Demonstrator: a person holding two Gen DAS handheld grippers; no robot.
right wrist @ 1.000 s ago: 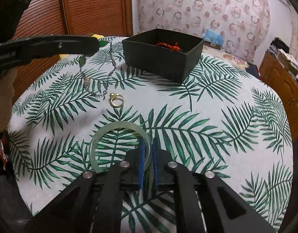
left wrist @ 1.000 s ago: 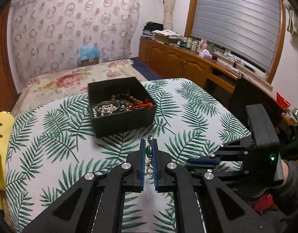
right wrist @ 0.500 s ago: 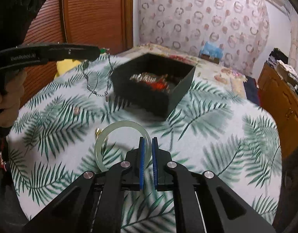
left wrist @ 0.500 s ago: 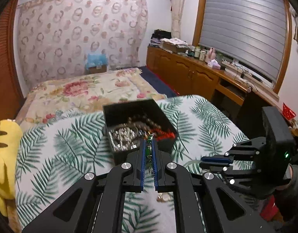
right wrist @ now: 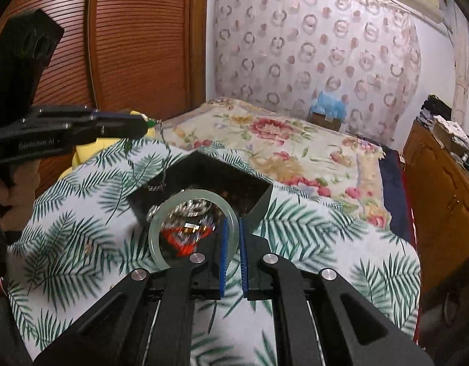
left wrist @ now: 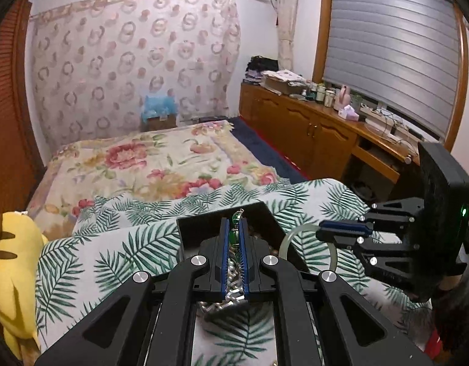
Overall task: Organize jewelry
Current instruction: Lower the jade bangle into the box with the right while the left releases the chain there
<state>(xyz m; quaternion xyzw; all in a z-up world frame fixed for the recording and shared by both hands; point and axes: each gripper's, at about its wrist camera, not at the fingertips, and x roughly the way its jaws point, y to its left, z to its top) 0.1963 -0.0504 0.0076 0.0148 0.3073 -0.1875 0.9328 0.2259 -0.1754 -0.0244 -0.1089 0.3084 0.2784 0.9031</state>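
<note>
Bedroom: round table under a palm-leaf tablecloth (right wrist: 341, 262), pushed against a bed with a floral bedspread (left wrist: 149, 164). Patterned curtain (left wrist: 133, 61) at 12 o'clock in the left wrist view, wooden sideboard (left wrist: 310, 128) under a shuttered window at 2 o'clock, louvred wooden doors (right wrist: 136, 39) at 11 o'clock in the right wrist view. Yellow plush toy (left wrist: 11, 262) at the table's 9 o'clock edge.

Black jewelry box (right wrist: 249, 195), open-topped, near the table's far edge beside the bed, heaped with silvery chains and red beads, partly blurred. Bare cloth all round the box at 3, 6 and 9 o'clock; small ring-like bit at 8 o'clock, too blurred to name.

Left gripper (left wrist: 234, 238) pinching a green-beaded necklace (left wrist: 235, 219) tight between blue pads, chain dangling over the box's near-left corner. Right gripper (right wrist: 232, 244) clamped on the rim of a pale green jade bangle (right wrist: 185, 201), held upright over the box's near side. Both grippers close together above the box, not touching.
</note>
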